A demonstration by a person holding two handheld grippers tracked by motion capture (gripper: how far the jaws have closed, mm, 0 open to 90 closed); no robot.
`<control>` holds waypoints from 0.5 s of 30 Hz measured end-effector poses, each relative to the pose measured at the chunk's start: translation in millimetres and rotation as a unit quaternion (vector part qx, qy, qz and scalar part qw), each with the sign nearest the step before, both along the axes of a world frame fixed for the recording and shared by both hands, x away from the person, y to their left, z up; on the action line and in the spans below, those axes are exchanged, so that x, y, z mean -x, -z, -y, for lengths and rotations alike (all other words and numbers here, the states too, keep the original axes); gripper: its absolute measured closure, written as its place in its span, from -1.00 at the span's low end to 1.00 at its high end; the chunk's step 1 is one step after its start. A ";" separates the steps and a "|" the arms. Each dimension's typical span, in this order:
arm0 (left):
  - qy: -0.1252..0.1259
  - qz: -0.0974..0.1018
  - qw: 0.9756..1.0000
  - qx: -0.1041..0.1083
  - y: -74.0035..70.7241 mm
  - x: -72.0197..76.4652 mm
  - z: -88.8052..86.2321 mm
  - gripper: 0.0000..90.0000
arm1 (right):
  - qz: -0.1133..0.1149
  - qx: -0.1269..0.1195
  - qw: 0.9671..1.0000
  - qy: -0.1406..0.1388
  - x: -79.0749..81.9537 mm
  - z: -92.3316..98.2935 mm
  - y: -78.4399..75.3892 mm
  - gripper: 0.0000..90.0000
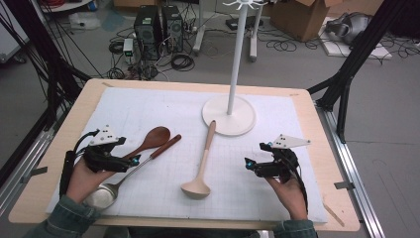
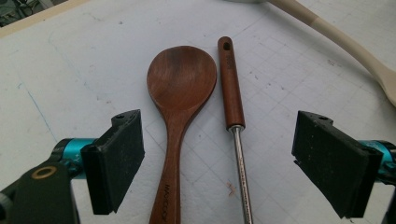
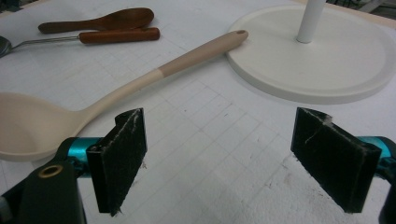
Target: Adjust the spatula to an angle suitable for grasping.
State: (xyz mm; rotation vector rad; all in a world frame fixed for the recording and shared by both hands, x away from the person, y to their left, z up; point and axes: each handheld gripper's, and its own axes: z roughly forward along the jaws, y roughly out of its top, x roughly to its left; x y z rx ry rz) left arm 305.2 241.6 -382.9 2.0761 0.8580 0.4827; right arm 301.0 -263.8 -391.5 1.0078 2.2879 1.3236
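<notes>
Left gripper (image 2: 217, 158) open, jaws straddling wooden spoon (image 2: 177, 107) and metal ladle's brown handle (image 2: 231, 86), gripping neither. Right gripper (image 3: 217, 158) open over bare mat, beige ladle (image 3: 116, 93) just beside. Hanging stand (image 1: 229, 115) empty. Nothing lifted yet; probably all three utensils left to hang.

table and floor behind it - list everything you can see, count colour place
wooden spoon: 1, dark brown, left on the mat, between the left jaws
metal ladle: 1, silver with a brown handle, right beside the spoon
cream ladle: 1, beige, mid mat, handle tip at the stand's base
hook stand: 1, white, back of the mat
mat: 1, white grid, on the wooden table
computer towers: 2, black, floor behind
cardboard box: 1, brown, floor far right
left gripper: 1, black, open
right gripper: 1, black, open
</notes>
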 end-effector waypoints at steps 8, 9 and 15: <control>-0.001 -0.001 1.000 -0.002 0.7 -0.5 -1.3 -0.61 | 0.000 0.000 1.000 -0.002 -1.7 0.7 0.7 -0.61; -0.001 -0.001 1.000 -0.001 0.9 -0.3 -1.0 -0.61 | -0.001 0.000 1.000 -0.001 -1.4 0.7 0.5 -0.61; 0.004 0.001 1.000 0.000 -0.8 0.9 0.8 -0.59 | 0.008 0.001 1.000 -0.001 0.4 0.9 -2.1 -0.61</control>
